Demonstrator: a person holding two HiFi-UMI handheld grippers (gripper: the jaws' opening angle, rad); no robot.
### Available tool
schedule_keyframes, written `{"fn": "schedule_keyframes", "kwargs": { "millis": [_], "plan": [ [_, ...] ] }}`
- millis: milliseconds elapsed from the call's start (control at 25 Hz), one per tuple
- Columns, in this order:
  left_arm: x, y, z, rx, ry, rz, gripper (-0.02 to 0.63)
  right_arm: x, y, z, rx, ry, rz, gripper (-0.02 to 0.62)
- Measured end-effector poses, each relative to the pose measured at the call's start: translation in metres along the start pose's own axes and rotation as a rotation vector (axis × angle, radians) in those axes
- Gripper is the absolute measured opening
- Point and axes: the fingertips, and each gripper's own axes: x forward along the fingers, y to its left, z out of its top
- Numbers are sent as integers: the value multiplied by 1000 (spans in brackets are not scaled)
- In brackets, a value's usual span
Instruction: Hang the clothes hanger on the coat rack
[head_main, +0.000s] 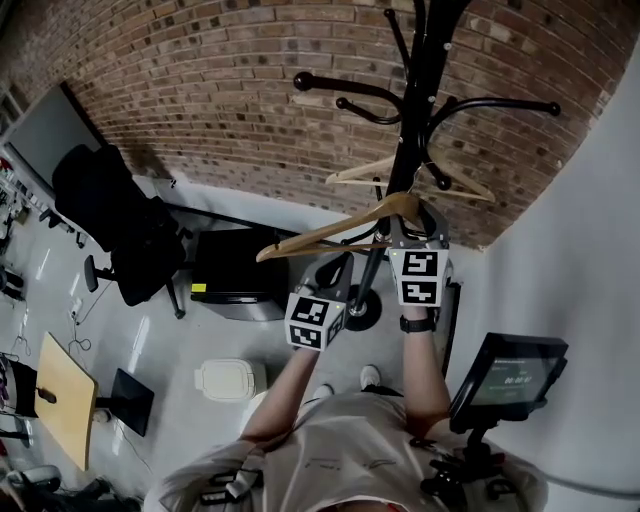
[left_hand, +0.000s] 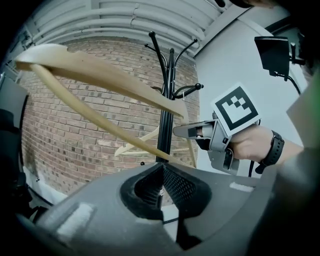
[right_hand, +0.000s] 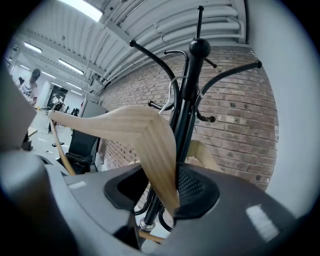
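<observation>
Right gripper view: right tool (right_hand: 167, 192) clamped on the wooden hanger (right_hand: 150, 135) at its shoulder, which we judge steadies the hook beside the coat rack (right_hand: 192, 95). Whether it is hooked, we cannot tell. Left tool (left_hand: 161, 169) closed, empty, below the hanger's bar.

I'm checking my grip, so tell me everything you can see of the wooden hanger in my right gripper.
Pale wood hanger, a shallow V with a thin lower bar and a metal hook on top. The right gripper clamps one arm near the apex. It is tilted, its other arm reaching left, close beside the coat rack.
</observation>
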Motion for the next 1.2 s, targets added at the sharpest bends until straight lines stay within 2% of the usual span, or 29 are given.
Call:
{"fn": "schedule_keyframes", "kwargs": {
  "millis": [160,440,720,840,960,1120,1200],
  "plan": [
    [-5,6,-6,-10,14,18,2,4,-4,-8,34,-4,-12,163],
    [-21,5,-3,-5,2,31,2,-10,-16,-8,67,-38,-83,202],
    [-47,-12,-4,5,0,-14,2,-57,-15,10,37,-101,-157,229],
    [-59,-25,-9,7,7,-57,2,-82,-5,11,7,-125,-171,192],
    [-73,-35,-13,2,-1,-95,2,-109,10,3,12,-140,-169,108],
    [-91,-47,-15,-13,-27,-130,2,-152,28,-16,36,-111,-175,6],
    [-97,-53,-14,-25,-38,-139,2,-172,34,-25,43,-92,-175,0]
  ]
}}
